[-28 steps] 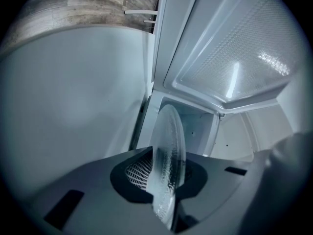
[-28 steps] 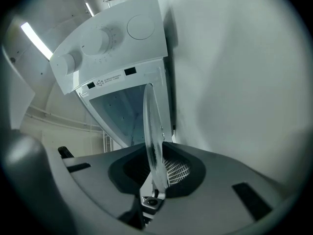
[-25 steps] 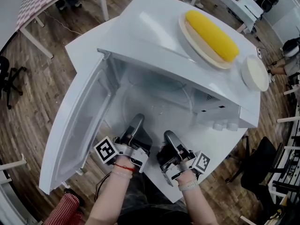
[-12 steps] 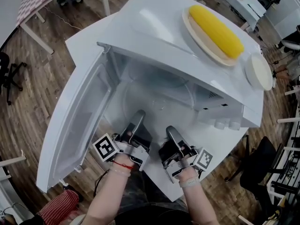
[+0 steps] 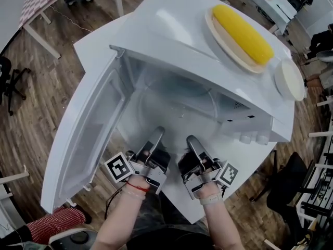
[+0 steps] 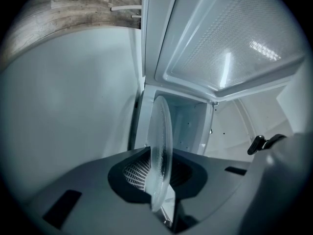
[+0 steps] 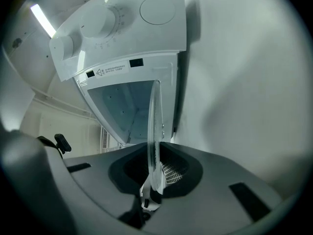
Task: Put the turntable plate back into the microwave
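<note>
Turntable plate (image 6: pixel 160 146): clear glass; likely heavy, slick, fragile.
Hold: rim at 6 o'clock; left gripper (image 5: pixel 156 136) and right gripper (image 5: pixel 192 141) both pinch it.

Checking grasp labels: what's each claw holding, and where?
Left claw and right claw both grip the glass plate at its near rim, side by side.

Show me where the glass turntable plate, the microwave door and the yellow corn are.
turntable plate (image 6: pixel 160 146), left gripper view, on its glass rim, seen edge-on.
microwave door (image 5: pixel 88 139), head view, on the inner panel of the open door.
corn (image 5: pixel 243 33), head view, on the middle of the cob.
</note>
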Available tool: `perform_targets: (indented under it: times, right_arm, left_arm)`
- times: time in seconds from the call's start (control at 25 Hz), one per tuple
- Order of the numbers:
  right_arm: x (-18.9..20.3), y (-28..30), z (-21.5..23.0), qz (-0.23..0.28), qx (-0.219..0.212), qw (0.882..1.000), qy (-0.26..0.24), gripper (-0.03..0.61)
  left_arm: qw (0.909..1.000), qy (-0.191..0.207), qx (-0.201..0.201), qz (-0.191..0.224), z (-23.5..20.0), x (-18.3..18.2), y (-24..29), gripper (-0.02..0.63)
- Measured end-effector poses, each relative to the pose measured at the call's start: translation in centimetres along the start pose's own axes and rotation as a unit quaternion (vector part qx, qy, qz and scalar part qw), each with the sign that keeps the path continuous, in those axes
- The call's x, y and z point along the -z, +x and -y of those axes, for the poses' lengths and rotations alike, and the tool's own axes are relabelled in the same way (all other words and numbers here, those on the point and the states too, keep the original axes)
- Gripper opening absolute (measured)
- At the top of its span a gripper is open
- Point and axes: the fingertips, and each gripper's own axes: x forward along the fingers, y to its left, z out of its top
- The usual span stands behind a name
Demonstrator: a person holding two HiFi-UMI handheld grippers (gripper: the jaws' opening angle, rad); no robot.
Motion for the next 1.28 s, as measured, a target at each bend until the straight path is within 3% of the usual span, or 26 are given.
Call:
perform_targets:
  times: [0.76, 1.28]
  right_arm:
    - [-1.5, 1.5, -0.7, -0.001, 0.002, 1.000, -0.024, 0.049]
    - [-1.5, 2.1, -0.9, -0.001, 0.005, 1.000, -0.025, 0.051]
  left_arm:
    - [0.9999, -0.001, 0.003, -0.010, 0.2, 0.3, 0.5, 0.052]
    - [0.9994, 0.025, 0.004, -0.024, 0.5, 0.2, 0.4, 0.052]
